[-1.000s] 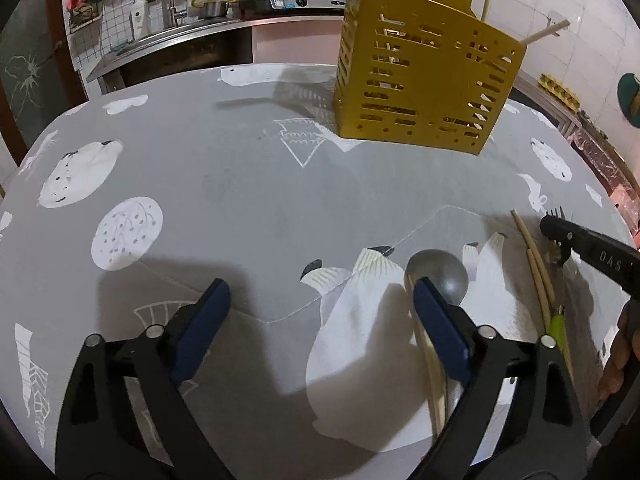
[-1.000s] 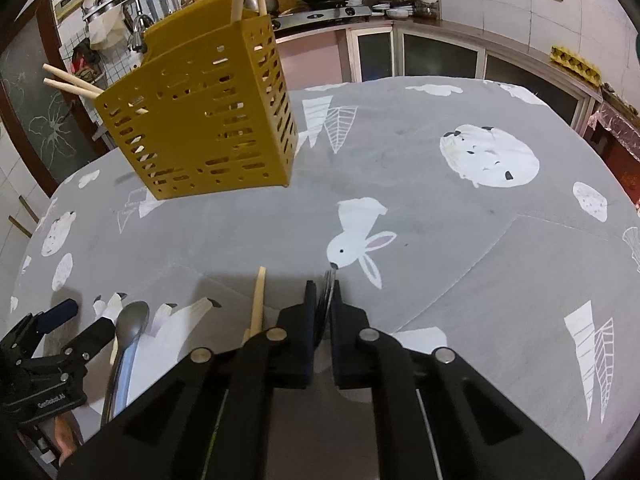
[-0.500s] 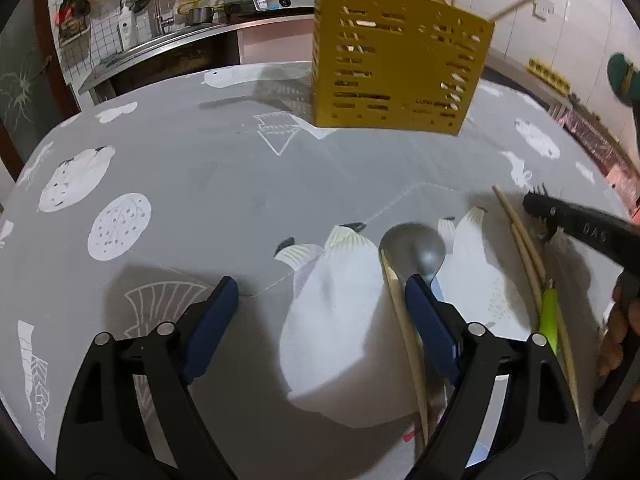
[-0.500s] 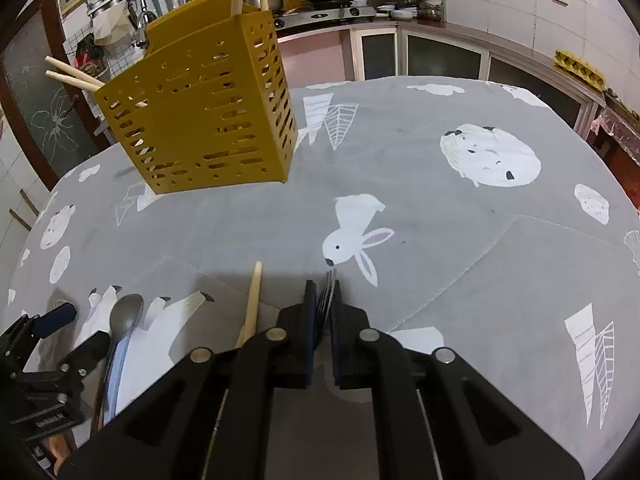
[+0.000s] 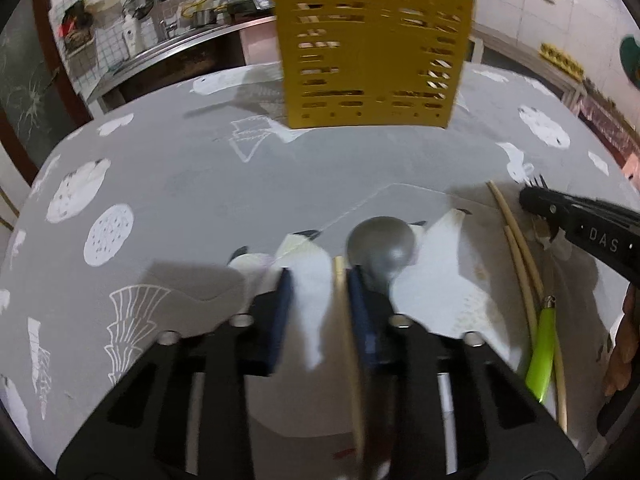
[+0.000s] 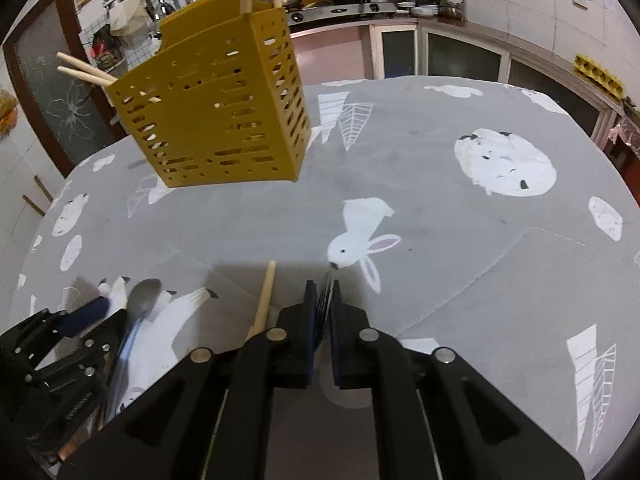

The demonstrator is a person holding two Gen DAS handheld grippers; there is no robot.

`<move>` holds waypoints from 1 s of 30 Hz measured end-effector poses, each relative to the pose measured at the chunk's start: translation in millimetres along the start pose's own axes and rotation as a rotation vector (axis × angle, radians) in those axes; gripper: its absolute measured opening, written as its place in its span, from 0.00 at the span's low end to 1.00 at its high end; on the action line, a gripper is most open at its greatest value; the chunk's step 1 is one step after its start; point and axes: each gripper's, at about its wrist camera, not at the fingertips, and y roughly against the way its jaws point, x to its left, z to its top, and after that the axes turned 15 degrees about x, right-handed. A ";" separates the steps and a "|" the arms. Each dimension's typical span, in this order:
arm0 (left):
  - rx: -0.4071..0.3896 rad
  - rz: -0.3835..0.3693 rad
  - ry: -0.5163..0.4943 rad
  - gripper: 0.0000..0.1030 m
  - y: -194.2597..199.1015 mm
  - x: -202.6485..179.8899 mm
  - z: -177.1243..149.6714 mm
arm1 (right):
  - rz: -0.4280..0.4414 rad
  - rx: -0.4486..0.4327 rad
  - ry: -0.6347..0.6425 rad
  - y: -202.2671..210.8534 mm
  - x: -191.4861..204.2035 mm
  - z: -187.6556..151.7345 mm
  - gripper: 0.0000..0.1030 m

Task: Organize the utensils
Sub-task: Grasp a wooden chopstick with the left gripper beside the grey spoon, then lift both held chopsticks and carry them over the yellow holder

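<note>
A yellow slotted utensil holder (image 5: 372, 60) (image 6: 224, 120) stands at the far side of the table with chopsticks sticking out of it. My left gripper (image 5: 320, 292) (image 6: 108, 312) is low over the cloth and its jaws are closing. A wooden chopstick (image 5: 344, 320) lies between them, close to the right pad (image 5: 360, 312), with a gap left on the other side. A grey metal spoon (image 5: 380, 244) (image 6: 140, 296) lies just right of that pad. My right gripper (image 6: 322, 292) (image 5: 532, 200) is shut on a fork (image 6: 328, 280) whose tines (image 5: 538, 180) poke out past the tips.
Two more chopsticks (image 5: 516, 248) and a green-handled utensil (image 5: 540, 352) lie on the cloth between the grippers. One chopstick (image 6: 266, 296) lies left of my right gripper. The round table has a grey patterned cloth (image 6: 440, 160). Kitchen counters stand behind.
My left gripper has shifted right, so the chopstick now lies between its jaws instead of beside them. Those jaws have narrowed a lot. The right gripper holds still on the fork.
</note>
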 end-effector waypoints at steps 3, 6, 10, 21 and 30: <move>0.012 0.013 -0.018 0.10 -0.3 -7.1 3.1 | 0.016 -0.013 -0.003 4.2 -1.8 -1.5 0.06; 0.030 -0.002 -0.017 0.08 -0.2 -5.6 4.8 | 0.042 -0.020 -0.017 7.0 -6.5 -2.3 0.06; 0.030 -0.041 -0.015 0.05 0.1 0.4 2.9 | 0.042 -0.023 -0.021 7.4 -9.3 -3.9 0.06; -0.021 -0.090 -0.053 0.05 2.2 8.6 -0.4 | -0.001 -0.072 -0.028 18.9 -1.6 -6.9 0.05; -0.198 -0.181 -0.114 0.04 53.9 35.8 10.4 | -0.144 -0.200 -0.016 55.2 21.3 -13.6 0.03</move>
